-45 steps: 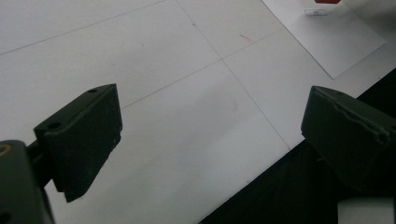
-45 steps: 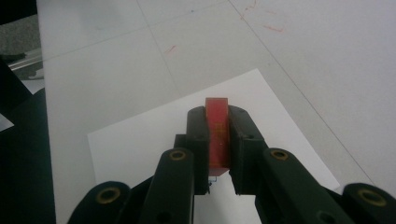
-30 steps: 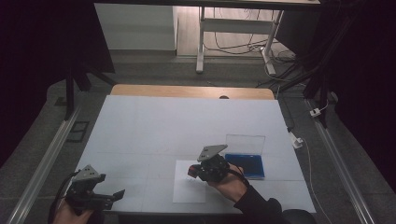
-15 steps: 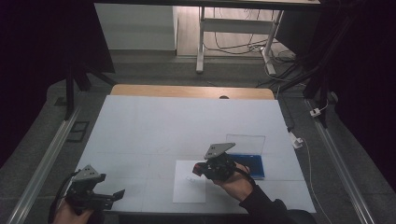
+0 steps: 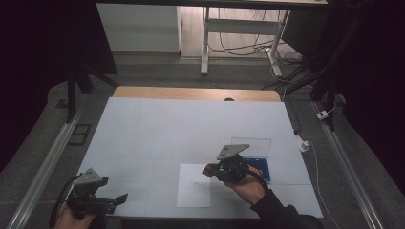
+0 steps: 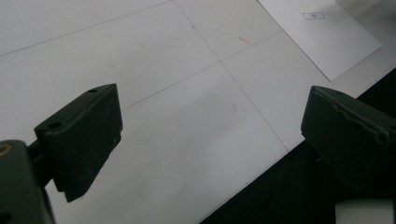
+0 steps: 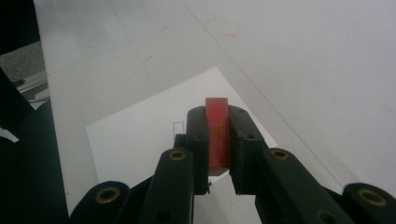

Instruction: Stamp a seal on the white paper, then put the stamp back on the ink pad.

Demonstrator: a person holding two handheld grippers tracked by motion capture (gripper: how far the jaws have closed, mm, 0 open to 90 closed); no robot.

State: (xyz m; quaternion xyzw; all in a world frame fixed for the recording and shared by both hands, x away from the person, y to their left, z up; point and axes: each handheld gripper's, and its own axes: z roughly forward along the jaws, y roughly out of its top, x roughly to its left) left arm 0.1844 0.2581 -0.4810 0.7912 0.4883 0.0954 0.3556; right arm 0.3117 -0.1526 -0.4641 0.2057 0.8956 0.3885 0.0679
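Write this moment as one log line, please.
right gripper: shut on red block | over paper sheet | left gripper: open, holding nothing

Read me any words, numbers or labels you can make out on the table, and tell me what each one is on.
Small outlined box printed on the sheet of paper: marks inside it, too small and blurred to read.
Red block held in the right gripper: faint marks on its face, not legible.
Nothing else readable.
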